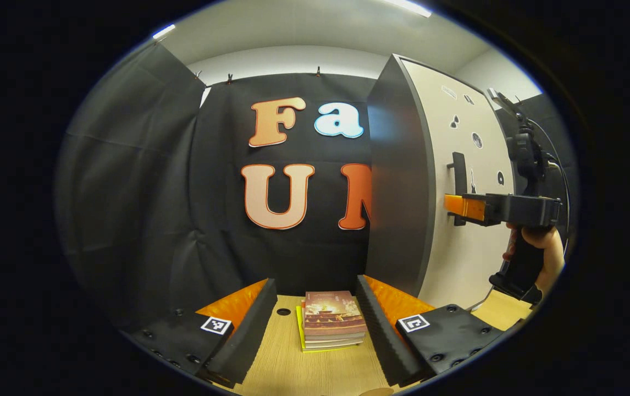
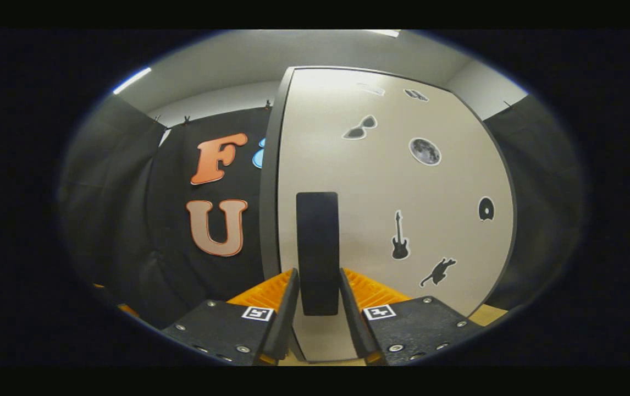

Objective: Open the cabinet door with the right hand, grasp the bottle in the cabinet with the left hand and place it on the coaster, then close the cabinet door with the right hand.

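Left claw (image 1: 315, 324) hung open and empty over the bench (image 1: 282, 368), books (image 1: 332, 320) between its fingers, waiting. Cabinet door (image 2: 392, 192) looked shut; right claw (image 2: 318, 300) bracketed its handle (image 2: 318, 247), closed or nearly, contact uncertain. Bottle presumably behind the door.

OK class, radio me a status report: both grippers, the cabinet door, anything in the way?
Right gripper shut on door handle. Left gripper open, holding nothing, above stack of books. Cabinet door closed. Nothing blocking its swing.
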The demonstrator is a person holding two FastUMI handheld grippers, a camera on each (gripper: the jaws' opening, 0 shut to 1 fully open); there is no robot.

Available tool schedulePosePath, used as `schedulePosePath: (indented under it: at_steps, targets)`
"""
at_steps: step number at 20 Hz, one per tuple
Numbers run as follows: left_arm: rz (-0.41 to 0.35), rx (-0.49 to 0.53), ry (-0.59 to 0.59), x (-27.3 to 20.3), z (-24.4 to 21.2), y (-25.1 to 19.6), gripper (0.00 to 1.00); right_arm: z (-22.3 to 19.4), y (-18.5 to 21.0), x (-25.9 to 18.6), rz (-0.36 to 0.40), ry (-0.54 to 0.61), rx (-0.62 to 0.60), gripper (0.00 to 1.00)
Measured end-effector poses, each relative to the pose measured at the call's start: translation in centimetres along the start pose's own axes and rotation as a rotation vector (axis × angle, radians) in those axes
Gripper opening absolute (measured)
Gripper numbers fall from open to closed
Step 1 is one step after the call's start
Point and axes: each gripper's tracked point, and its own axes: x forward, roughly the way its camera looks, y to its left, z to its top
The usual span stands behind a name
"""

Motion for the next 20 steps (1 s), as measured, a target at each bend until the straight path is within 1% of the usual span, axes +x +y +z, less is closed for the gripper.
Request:
schedulePosePath:
  at_steps: [2,3,5,7,8,9,12,13,15,16,17,18,20]
  targets:
    - [-0.022,0.003,0.005,0.6,-0.3,0.0,0.95,0.2,0.0,0.0,-0.020,-0.006,0.014,0.35]
    - [-0.037,0.000,0.010,0.9,-0.5,0.0,0.95,0.3,0.0,0.1,-0.029,-0.012,0.021,0.34]
    - [-0.067,-0.007,0.021,1.3,-0.8,0.0,0.95,0.3,-0.1,-0.1,-0.045,-0.014,0.037,0.28]
    - [-0.075,-0.005,0.019,1.7,-0.8,0.1,0.95,0.4,0.0,-0.4,-0.039,-0.023,0.039,0.20]
    - [-0.072,-0.002,0.019,1.9,-0.8,0.3,0.94,0.4,0.0,-0.5,-0.030,-0.023,0.044,0.22]
    - [-0.072,-0.002,0.021,2.1,-0.8,0.3,0.94,0.4,0.0,-0.7,-0.021,-0.024,0.050,0.18]
    - [-0.092,-0.013,0.035,2.9,-1.0,-0.6,0.94,1.1,0.1,-1.9,0.003,-0.040,0.054,0.14]
    - [-0.089,-0.015,0.036,3.1,-1.0,-0.7,0.94,1.3,0.1,-2.4,0.013,-0.043,0.056,0.16]
    - [-0.074,-0.011,0.034,3.1,-0.6,-1.2,0.94,1.5,-0.2,-3.4,0.033,-0.042,0.063,0.11]
    - [-0.063,-0.007,0.029,2.2,-0.1,-1.7,0.95,1.5,-0.3,-4.1,0.043,-0.042,0.064,0.13]
    - [-0.051,-0.005,0.023,1.4,0.1,-2.2,0.95,1.4,-0.7,-5.2,0.054,-0.043,0.063,0.11]
    - [-0.039,-0.006,0.019,0.4,0.1,-2.7,0.95,1.4,-1.2,-6.6,0.064,-0.045,0.062,0.13]
    - [-0.019,-0.014,0.016,-1.0,-0.1,-4.0,0.95,1.4,-3.1,-10.3,0.088,-0.050,0.062,0.13]
